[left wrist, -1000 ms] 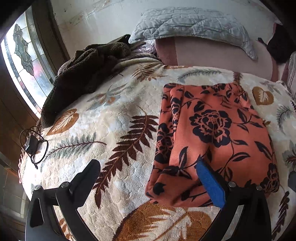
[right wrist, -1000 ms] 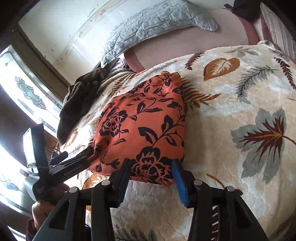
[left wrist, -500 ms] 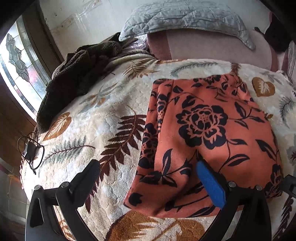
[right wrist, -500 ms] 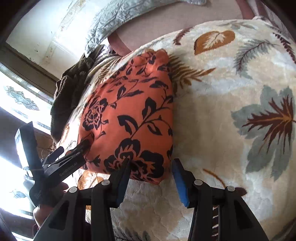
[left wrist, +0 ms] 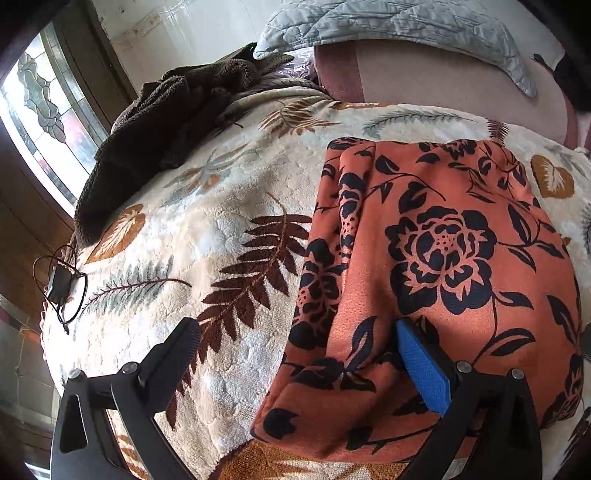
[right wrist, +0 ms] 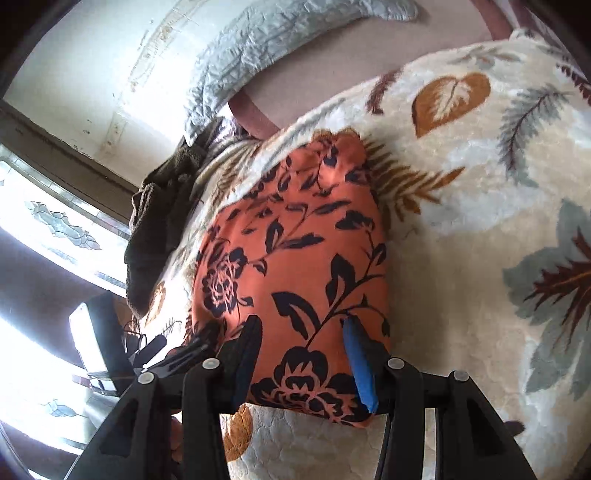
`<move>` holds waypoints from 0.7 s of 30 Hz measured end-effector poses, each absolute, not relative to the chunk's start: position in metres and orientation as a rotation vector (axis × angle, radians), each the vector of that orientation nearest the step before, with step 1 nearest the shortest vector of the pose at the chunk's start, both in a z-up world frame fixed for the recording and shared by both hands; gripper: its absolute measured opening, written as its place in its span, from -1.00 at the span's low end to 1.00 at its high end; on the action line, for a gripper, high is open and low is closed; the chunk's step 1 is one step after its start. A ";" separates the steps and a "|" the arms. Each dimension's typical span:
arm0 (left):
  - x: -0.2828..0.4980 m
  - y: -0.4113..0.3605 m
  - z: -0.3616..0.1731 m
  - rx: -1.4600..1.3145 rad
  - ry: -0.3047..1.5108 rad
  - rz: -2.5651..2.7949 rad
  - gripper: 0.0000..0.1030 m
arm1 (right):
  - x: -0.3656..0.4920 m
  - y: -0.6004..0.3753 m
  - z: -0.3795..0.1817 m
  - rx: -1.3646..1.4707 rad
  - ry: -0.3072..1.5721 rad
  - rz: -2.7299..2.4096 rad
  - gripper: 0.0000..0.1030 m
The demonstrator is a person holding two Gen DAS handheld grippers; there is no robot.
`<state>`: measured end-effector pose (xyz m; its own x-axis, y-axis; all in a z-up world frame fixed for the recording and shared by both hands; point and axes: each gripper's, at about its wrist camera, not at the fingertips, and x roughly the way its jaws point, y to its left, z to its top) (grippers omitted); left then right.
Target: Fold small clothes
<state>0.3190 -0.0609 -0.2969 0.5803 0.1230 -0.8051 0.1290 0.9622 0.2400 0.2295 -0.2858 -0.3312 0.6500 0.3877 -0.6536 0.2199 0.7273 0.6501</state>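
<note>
Bed surface: plush cream blanket (left wrist: 229,236) with leaf print, spread flat, which gives a broad soft base for folding; a window stands past the left finger side and a grey quilted pillow (left wrist: 388,26) lies far ahead of both tools. Brown fuzzy throw (left wrist: 159,122) is bunched ahead and left of the left fingers, well apart from the work, likely pushed aside. Orange floral garment (left wrist: 443,258) lies on the blanket as a rough rectangle with layered edges along its left side, so it appears partly folded. Left gripper (left wrist: 295,354) straddles that near left edge: blue-padded finger (left wrist: 421,369) sits over the cloth, bare black finger (left wrist: 173,354) over blanket, jaws wide apart, nothing pinched. Right gripper (right wrist: 303,350) has both fingers over the near right corner, jaws partly apart, cloth between them; pads do not visibly press, so no grip read. Judgement: both tools are set at the near hem to take two corners together. Small charger with cord (left wrist: 61,284) rests at the blanket's far left edge, clear of the fold.
</note>
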 end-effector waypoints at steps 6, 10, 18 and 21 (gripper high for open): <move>0.303 -0.054 -0.277 0.299 0.911 -0.014 1.00 | 0.221 -0.292 -0.339 0.833 0.883 0.124 -0.06; 0.306 -0.044 -0.254 0.286 0.864 0.022 1.00 | 0.211 -0.300 -0.326 0.831 0.801 0.106 -0.04; 0.348 -0.040 -0.291 0.247 0.952 0.066 1.00 | 0.251 -0.297 -0.311 0.744 0.761 0.129 -0.05; 0.351 -0.038 -0.308 0.248 0.947 0.085 1.00 | 0.281 -0.287 -0.328 0.706 0.857 0.128 -0.03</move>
